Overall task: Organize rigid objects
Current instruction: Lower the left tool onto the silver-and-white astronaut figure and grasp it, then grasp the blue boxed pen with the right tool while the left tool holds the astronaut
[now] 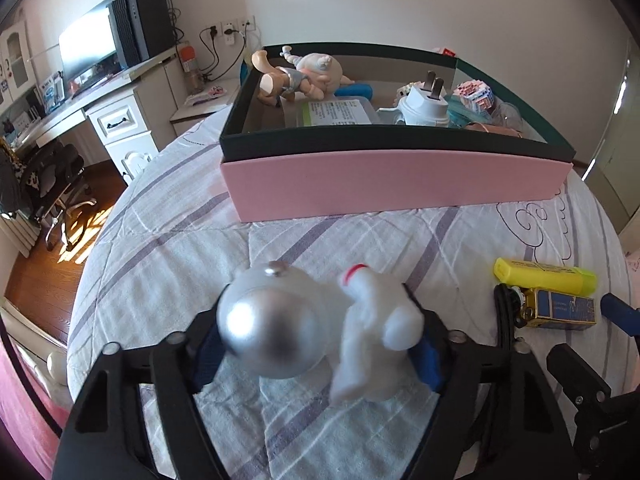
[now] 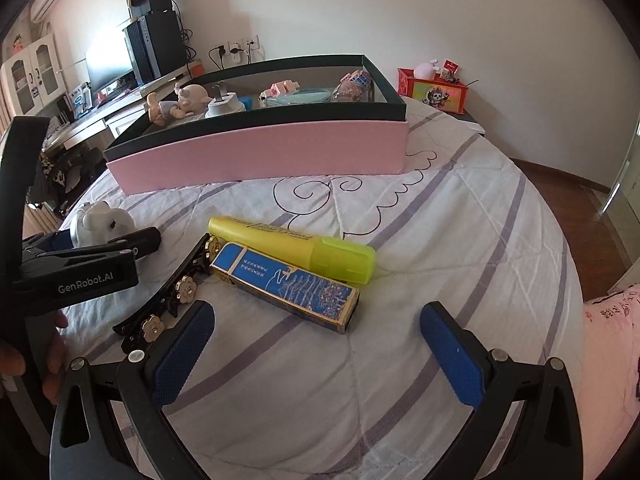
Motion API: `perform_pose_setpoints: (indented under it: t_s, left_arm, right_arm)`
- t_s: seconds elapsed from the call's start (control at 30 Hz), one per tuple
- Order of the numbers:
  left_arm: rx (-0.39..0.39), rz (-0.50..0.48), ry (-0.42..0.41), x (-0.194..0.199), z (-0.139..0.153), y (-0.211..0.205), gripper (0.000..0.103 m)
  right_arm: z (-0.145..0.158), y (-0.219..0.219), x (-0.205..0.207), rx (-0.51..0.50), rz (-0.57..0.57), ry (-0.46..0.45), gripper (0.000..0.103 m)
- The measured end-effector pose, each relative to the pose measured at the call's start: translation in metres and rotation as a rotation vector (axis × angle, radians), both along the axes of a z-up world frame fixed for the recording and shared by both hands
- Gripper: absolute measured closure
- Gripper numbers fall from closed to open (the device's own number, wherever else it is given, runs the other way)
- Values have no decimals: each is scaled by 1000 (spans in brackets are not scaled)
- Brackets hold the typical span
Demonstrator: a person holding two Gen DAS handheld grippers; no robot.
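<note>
A white astronaut figure [image 1: 320,328] with a silver helmet lies on the bed between the blue pads of my left gripper [image 1: 320,356], and both pads touch it. In the right wrist view the same figure [image 2: 102,220] shows at the left, inside the left gripper's black fingers [image 2: 120,246]. My right gripper [image 2: 318,314] stands open over the bedspread with nothing between its pads. Just beyond it lie a blue and gold carton [image 2: 284,284], a yellow highlighter [image 2: 296,248] and a black hair clip with gold flowers [image 2: 172,296].
A pink box with a dark green rim [image 1: 396,180] sits further back on the bed and holds several toys, a white plug and a cube. A red box [image 2: 436,92] stands past its right end. A desk with a monitor is off the bed's left side.
</note>
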State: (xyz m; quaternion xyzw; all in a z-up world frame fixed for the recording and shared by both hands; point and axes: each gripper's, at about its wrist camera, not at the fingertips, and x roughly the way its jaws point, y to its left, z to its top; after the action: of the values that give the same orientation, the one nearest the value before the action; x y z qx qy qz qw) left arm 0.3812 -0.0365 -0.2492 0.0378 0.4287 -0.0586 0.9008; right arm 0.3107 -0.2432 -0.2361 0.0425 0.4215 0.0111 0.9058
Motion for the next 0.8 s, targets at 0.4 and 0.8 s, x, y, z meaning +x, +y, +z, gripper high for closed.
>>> perform_pose_setpoints:
  t_s: [0.4,0.8]
  left_arm:
    - [0,25,-32,-54,5,10,32]
    - [-25,-2,-27,-92,9,10,32]
  right_arm:
    - [-4,10,24,-36,-4,49,0]
    - [2,4,-9,-6,76,1,58]
